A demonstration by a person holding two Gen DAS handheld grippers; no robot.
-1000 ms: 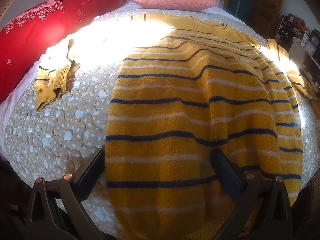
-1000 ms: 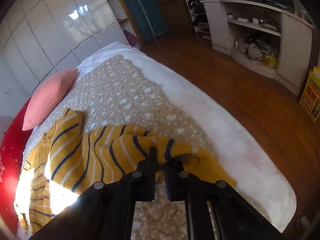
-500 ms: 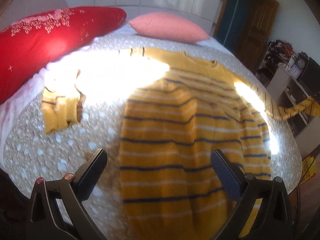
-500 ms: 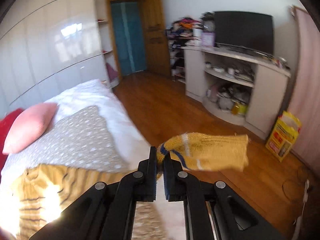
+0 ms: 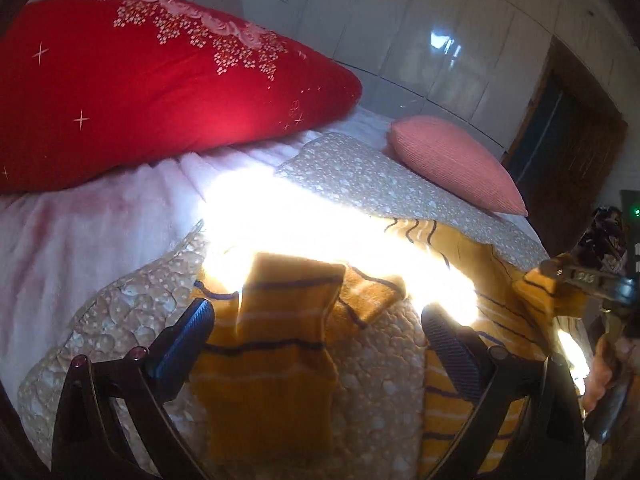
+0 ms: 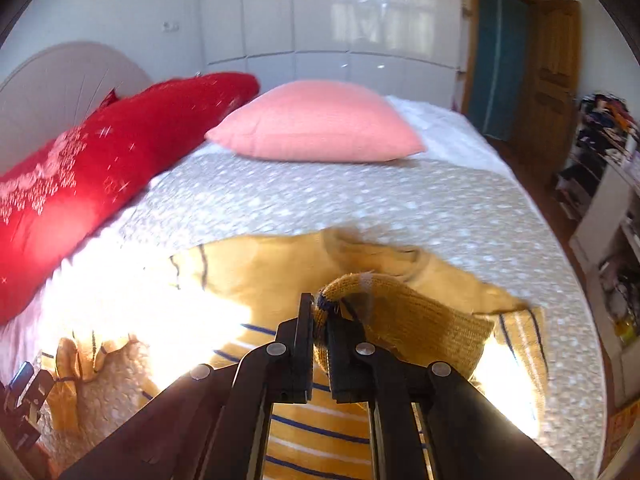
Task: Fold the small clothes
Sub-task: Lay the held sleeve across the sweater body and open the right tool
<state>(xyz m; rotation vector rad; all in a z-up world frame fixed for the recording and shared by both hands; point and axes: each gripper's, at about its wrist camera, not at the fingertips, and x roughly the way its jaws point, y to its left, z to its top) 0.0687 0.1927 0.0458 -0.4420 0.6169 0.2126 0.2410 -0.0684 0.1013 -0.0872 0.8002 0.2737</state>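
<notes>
A yellow sweater with blue and white stripes [image 6: 280, 276] lies flat on the bed. My right gripper [image 6: 319, 312] is shut on the sweater's right sleeve cuff [image 6: 404, 328] and holds it lifted over the sweater's chest; it also shows in the left wrist view [image 5: 560, 272]. My left gripper [image 5: 316, 316] is open and empty, its jaws wide apart just above the sweater's left sleeve [image 5: 276, 344], which lies on the quilt. The left gripper shows at the lower left of the right wrist view [image 6: 24, 384].
A red pillow [image 5: 140, 84] and a pink pillow [image 6: 316, 124] lie at the head of the bed. A dotted beige quilt [image 6: 320, 200] covers the bed. Bright sunlight washes out the sweater's middle. Shelves [image 6: 612, 168] and a wooden door [image 6: 552, 76] stand at the right.
My right gripper has swung the sleeve cuff from out over the floor back over the sweater's body. My left gripper has moved left from the sweater's hem to the left sleeve.
</notes>
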